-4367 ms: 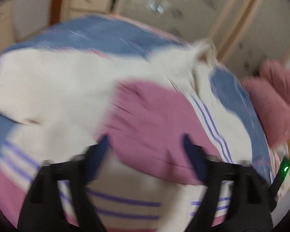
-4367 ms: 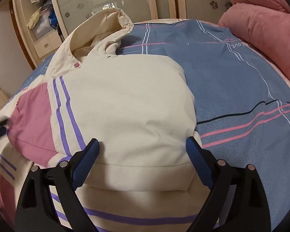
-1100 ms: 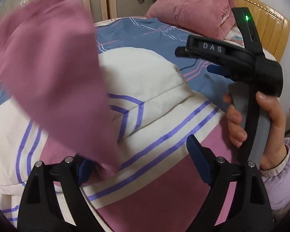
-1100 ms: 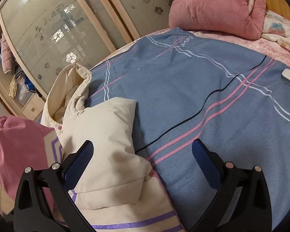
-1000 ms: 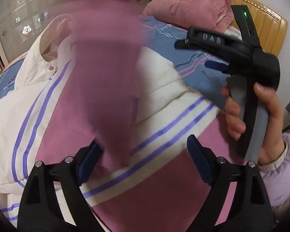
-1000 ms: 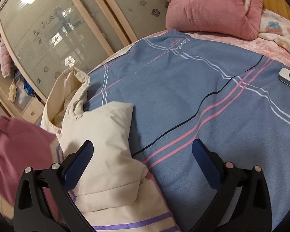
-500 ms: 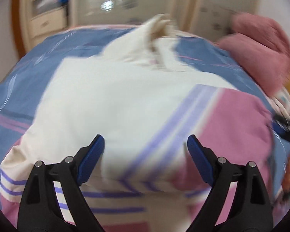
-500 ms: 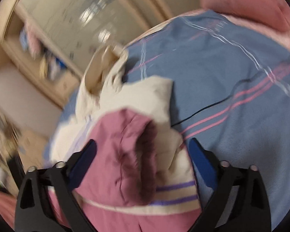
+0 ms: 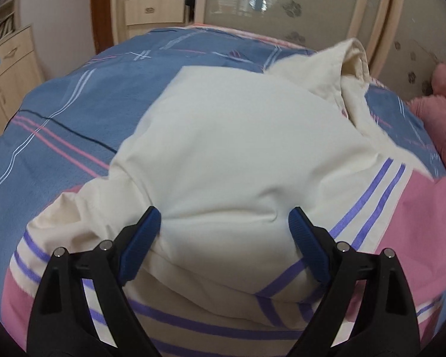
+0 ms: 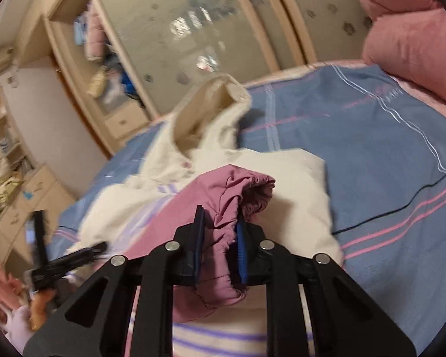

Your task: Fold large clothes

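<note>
Where the right gripper (image 10: 218, 238) sits nearest, fingers clamped on the pink sleeve cuff (image 10: 240, 190), held just above the cream jacket (image 10: 282, 184). Left gripper (image 9: 224, 238): fingers wide apart, straddling a folded cream bulge of the jacket (image 9: 238, 148), gripping nothing. Jacket spread on blue striped bedspread (image 9: 74, 95), hood (image 9: 351, 56) at far end. Beyond: pink pillows (image 10: 410, 32), wardrobe doors (image 10: 199, 23).

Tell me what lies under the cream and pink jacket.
The jacket lies on a blue striped bedsheet, which shows all around it. The sheet directly beneath is covered. The right hand-held gripper pinches the pink cuff.
</note>
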`<action>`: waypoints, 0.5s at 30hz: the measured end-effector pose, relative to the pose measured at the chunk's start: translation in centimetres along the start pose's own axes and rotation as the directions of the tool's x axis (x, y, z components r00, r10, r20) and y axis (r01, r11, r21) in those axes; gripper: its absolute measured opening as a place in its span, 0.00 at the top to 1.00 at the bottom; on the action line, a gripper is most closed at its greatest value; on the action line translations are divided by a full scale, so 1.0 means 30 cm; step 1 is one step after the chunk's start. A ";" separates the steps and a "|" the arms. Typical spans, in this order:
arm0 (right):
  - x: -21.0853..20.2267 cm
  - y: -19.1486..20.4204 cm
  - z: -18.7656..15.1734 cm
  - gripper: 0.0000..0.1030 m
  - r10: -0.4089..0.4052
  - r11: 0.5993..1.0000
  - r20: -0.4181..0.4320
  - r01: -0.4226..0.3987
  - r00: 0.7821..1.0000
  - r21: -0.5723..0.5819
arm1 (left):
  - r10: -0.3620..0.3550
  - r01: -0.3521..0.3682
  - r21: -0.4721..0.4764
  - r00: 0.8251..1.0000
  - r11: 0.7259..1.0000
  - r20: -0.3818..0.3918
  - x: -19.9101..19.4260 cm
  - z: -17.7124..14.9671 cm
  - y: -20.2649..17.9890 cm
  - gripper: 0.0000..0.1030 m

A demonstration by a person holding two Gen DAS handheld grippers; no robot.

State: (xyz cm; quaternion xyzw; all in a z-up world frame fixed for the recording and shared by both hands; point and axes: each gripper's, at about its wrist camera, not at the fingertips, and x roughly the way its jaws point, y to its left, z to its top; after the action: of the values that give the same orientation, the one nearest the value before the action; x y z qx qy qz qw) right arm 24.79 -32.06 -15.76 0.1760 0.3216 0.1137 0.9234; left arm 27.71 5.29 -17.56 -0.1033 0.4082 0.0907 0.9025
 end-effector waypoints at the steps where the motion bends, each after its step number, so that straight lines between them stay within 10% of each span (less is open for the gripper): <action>1: 0.022 -0.021 0.000 0.81 -0.025 1.000 -0.016 0.025 1.000 0.012 | -0.003 0.003 -0.010 1.000 1.000 0.008 -0.021 -0.007 -0.008 0.13; 3: 0.042 -0.051 0.000 0.73 -0.074 0.996 -0.057 0.077 0.996 0.041 | -0.018 0.018 -0.012 1.000 1.000 0.019 -0.050 -0.011 -0.026 0.13; 7: -0.022 -0.080 -0.010 0.22 -0.157 0.985 -0.026 0.158 0.987 0.074 | -0.048 0.048 -0.001 0.999 0.999 0.017 -0.071 -0.007 -0.046 0.13; 12: -0.020 -0.069 -0.051 0.20 -0.002 0.998 -0.151 0.011 0.989 0.055 | -0.056 0.056 0.026 0.998 0.998 0.002 -0.067 -0.034 -0.040 0.10; 15: 0.024 -0.022 -0.081 0.47 0.045 0.999 -0.221 -0.044 0.974 0.010 | -0.030 0.030 0.056 1.000 0.998 0.003 -0.045 -0.053 -0.051 0.07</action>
State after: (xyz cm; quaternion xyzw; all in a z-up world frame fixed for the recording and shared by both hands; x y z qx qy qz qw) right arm 23.87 -31.80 -18.20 0.1717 0.4188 0.1525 0.8786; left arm 26.06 3.28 -17.39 -0.0838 0.4074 0.0656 0.9070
